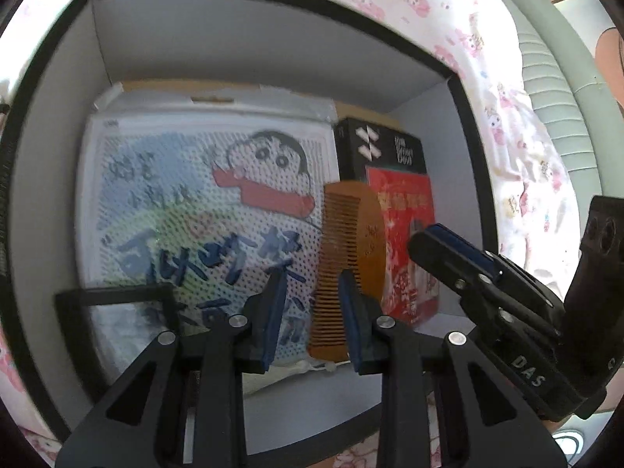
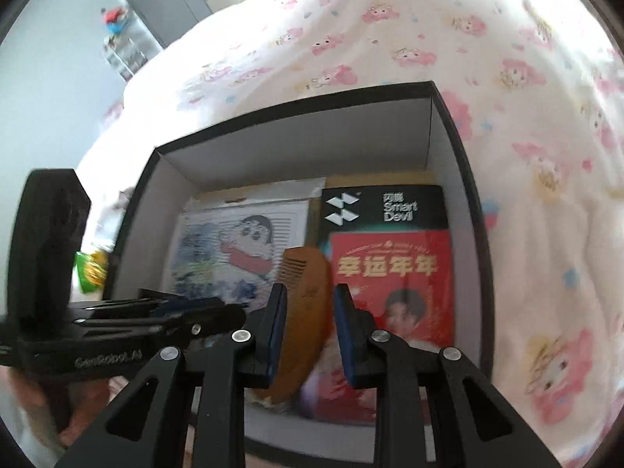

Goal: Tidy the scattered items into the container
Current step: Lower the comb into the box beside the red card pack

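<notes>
A black box with white inner walls [image 1: 249,45] [image 2: 296,144] sits on a bed. Inside lie a mesh pouch with a cartoon boy [image 1: 202,210] [image 2: 238,249], a black and red Smart Devil package [image 1: 401,202] [image 2: 390,257] and a brown wooden comb [image 1: 347,249] [image 2: 308,308]. The comb lies between pouch and package. My left gripper [image 1: 312,312] is open above the comb. My right gripper [image 2: 308,331] is open with its jaws on either side of the comb, not gripping it. The right gripper also shows in the left wrist view [image 1: 460,257], and the left gripper in the right wrist view [image 2: 163,312].
The box rests on a white bedsheet with pink cartoon prints [image 2: 526,156] [image 1: 518,124]. A green and yellow packet [image 2: 91,267] lies outside the box's left wall. A grey door [image 2: 167,0] and a shelf stand in the far background.
</notes>
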`<state>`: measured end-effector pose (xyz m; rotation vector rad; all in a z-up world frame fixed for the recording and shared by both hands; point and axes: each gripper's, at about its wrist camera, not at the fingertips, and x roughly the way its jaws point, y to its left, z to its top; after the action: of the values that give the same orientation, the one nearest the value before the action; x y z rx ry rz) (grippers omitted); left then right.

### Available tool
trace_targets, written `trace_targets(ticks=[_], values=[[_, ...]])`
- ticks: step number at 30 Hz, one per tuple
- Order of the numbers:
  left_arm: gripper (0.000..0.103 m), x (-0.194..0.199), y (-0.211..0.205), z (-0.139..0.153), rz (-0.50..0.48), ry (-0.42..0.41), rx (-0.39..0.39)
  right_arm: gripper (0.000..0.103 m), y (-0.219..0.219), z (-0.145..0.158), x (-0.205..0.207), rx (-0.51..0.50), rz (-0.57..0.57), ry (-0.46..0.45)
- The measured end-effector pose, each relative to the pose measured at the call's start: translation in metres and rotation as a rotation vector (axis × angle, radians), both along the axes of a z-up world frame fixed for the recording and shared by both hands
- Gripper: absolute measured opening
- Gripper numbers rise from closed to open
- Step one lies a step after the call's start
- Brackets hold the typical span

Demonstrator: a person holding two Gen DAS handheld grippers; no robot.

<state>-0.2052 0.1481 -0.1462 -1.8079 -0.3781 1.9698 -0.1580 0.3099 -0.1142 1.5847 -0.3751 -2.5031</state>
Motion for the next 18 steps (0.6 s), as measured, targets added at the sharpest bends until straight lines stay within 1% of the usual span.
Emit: trace_targets(ticks=[2, 3, 4, 7, 8, 10, 13, 16, 18], values=[[0.026, 0.003, 0.002, -0.007, 0.000, -0.016, -0.014, 0.022, 0.004, -0.012, -0.001, -0.024, -0.010, -0.042], [0.026, 0.004, 0.002, -0.008, 0.003, -0.012, -0.018, 0.022, 0.006, -0.019, -0.002, -0.046, -0.016, -0.068], [0.026, 0.005, 0.002, -0.008, 0.004, -0.011, -0.013, 0.022, 0.008, -0.022, -0.003, -0.055, -0.021, -0.076], [0.026, 0.009, 0.004, -0.011, -0.008, -0.059, 0.046, 0.022, 0.016, -0.021, -0.003, -0.074, -0.051, -0.070], [0.026, 0.012, 0.005, -0.012, -0.014, -0.068, 0.053, 0.022, 0.018, -0.023, -0.003, -0.088, -0.054, -0.077], [0.026, 0.018, 0.006, -0.010, -0.033, -0.054, 0.043, 0.022, 0.020, -0.027, -0.004, -0.098, -0.054, -0.096], [0.026, 0.028, -0.002, -0.007, -0.035, -0.045, 0.061, 0.022, 0.020, -0.028, -0.003, -0.103, -0.049, -0.098], [0.026, 0.032, -0.016, -0.003, -0.017, -0.002, 0.022, 0.022, 0.022, -0.024, -0.001, -0.069, -0.064, -0.079], [0.026, 0.034, -0.017, -0.001, -0.017, -0.003, 0.042, 0.022, 0.022, -0.020, 0.001, -0.043, -0.073, -0.061]])
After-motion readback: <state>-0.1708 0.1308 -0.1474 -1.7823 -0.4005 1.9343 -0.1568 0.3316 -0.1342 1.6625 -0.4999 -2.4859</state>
